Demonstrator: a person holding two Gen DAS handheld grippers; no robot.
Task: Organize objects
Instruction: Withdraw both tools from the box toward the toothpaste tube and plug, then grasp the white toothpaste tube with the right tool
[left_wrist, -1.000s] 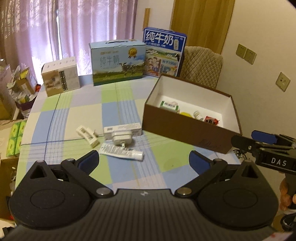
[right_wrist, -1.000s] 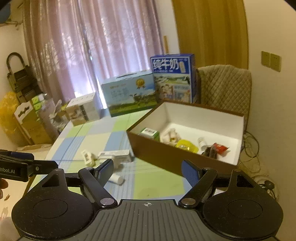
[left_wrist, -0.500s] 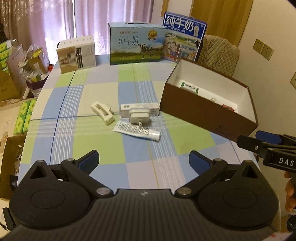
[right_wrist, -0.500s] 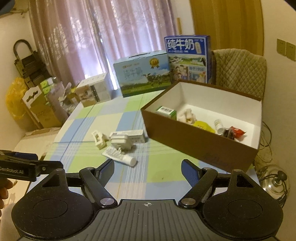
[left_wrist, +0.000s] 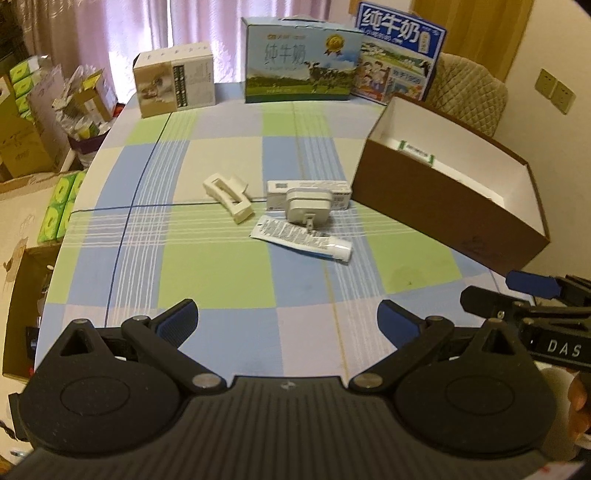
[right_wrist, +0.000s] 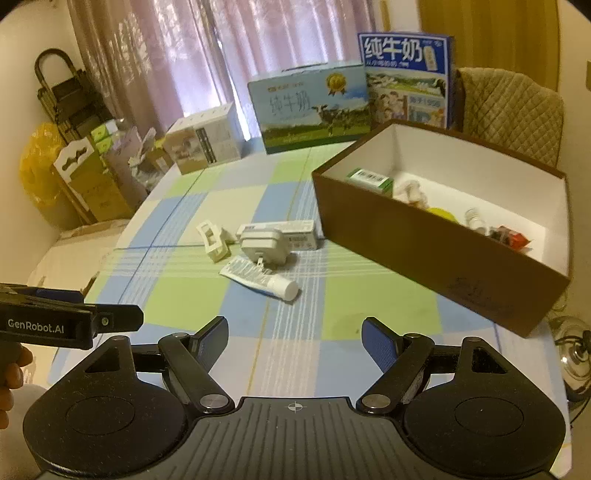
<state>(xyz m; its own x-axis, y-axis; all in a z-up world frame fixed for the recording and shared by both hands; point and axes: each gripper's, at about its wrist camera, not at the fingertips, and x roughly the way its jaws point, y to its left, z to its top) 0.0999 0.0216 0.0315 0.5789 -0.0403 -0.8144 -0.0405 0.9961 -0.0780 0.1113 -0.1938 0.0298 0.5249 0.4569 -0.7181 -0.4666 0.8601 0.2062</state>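
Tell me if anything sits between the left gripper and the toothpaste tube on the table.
Nothing visible does. The left gripper hangs open, with only bare checked tablecloth between it and the toothpaste tube. The white plug adapter lies just beyond, its prongs touching the tube.

Four loose things lie together on the checked tabletop (left_wrist: 221, 280): one cream hair clip (left_wrist: 228, 195), one slim white carton (left_wrist: 314, 188), one white plug adapter (left_wrist: 308, 206) and one tube (left_wrist: 301, 240). One brown open box (right_wrist: 436, 254) stands beside them, holding at least five small items, one of them a green-edged packet (right_wrist: 371, 179). Three printed cartons stand along the far edge: one beige carton (left_wrist: 175, 83), one pale blue milk case (left_wrist: 301, 68) and one dark blue milk case (left_wrist: 399, 59).
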